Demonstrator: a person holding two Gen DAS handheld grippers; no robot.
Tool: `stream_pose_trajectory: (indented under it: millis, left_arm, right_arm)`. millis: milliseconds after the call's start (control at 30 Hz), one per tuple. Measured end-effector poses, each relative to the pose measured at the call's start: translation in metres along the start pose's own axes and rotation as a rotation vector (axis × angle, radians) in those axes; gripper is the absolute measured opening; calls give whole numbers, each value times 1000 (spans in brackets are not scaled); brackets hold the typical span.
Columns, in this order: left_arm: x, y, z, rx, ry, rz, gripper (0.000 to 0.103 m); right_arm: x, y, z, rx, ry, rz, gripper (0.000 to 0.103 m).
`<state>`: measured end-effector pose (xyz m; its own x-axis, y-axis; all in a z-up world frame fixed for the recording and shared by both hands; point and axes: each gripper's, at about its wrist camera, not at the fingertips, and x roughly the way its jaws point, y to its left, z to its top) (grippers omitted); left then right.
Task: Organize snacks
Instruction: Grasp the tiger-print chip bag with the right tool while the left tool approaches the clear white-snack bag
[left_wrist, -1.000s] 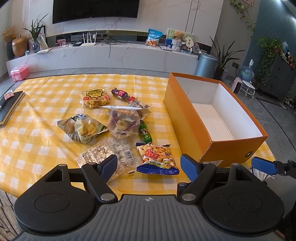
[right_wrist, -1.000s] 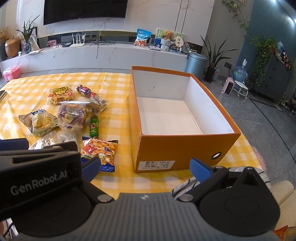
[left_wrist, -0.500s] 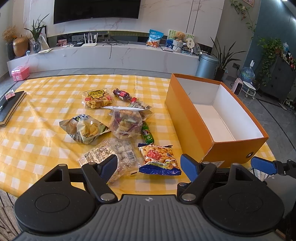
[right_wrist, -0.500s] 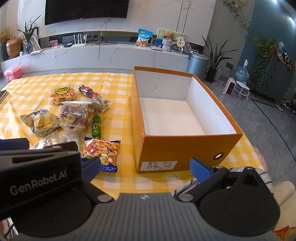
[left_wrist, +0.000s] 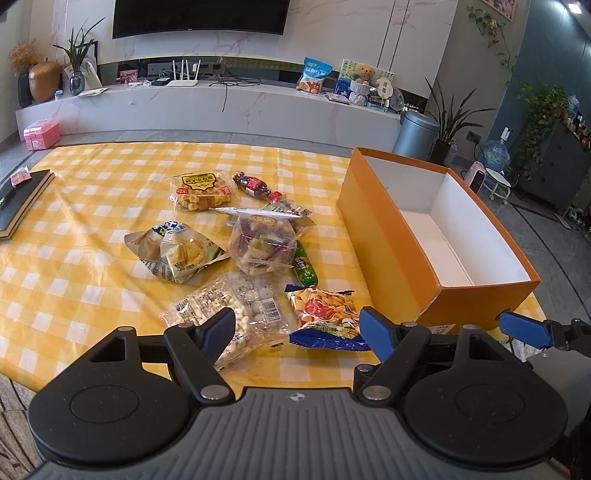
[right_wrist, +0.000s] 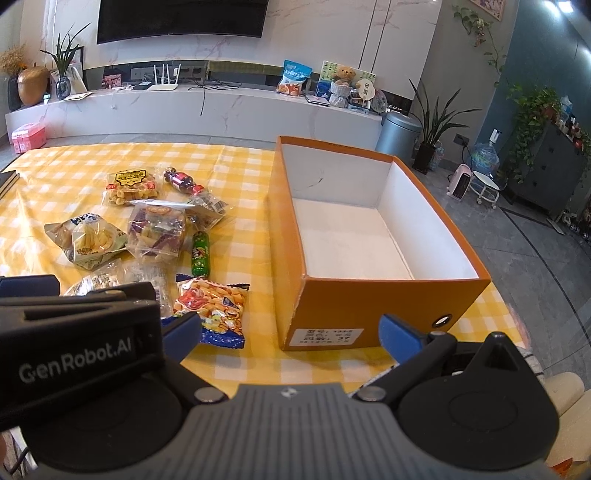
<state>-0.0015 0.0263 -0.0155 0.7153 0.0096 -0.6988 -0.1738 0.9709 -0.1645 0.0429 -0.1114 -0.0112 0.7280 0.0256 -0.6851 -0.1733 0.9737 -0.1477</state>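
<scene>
Orange box (right_wrist: 369, 314) is open-topped and empty, free to enter from above. Snack pile (left_wrist: 255, 251) crowds the desk (left_wrist: 74, 258) left of it; a bare strip separates them.

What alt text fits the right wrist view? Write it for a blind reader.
An empty orange box sits open on a yellow checked tablecloth, with seven or so snack packets scattered to its left. The right gripper, open and holding nothing, frames the foreground.

Marble wall (left_wrist: 332, 33), grey tiled floor (left_wrist: 554, 236)
</scene>
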Motion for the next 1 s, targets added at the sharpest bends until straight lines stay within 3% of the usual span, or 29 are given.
stream_pose_trajectory:
  millis: [167, 333, 567, 667, 833, 1000]
  left_arm:
    - [-2, 15, 6, -15, -17, -17, 89]
    - [-1, 37, 13, -15, -57, 27, 89]
    - [18, 72, 16, -94, -18, 60, 89]
    - [27, 81, 12, -114, 17, 65, 89]
    - [41, 90, 8, -146, 71, 51, 89]
    - [48, 90, 6, -138, 96, 35, 89]
  right_arm:
    - [7, 4, -5, 54, -46, 46, 100]
    - [17, 13, -17, 90, -117, 188, 100]
    - [47, 43, -18, 24, -79, 237, 100]
    - [60, 47, -16, 12, -57, 196, 100]
    - [97, 40, -9, 164, 41, 170, 100]
    - [129, 45, -3, 230, 119, 69, 100]
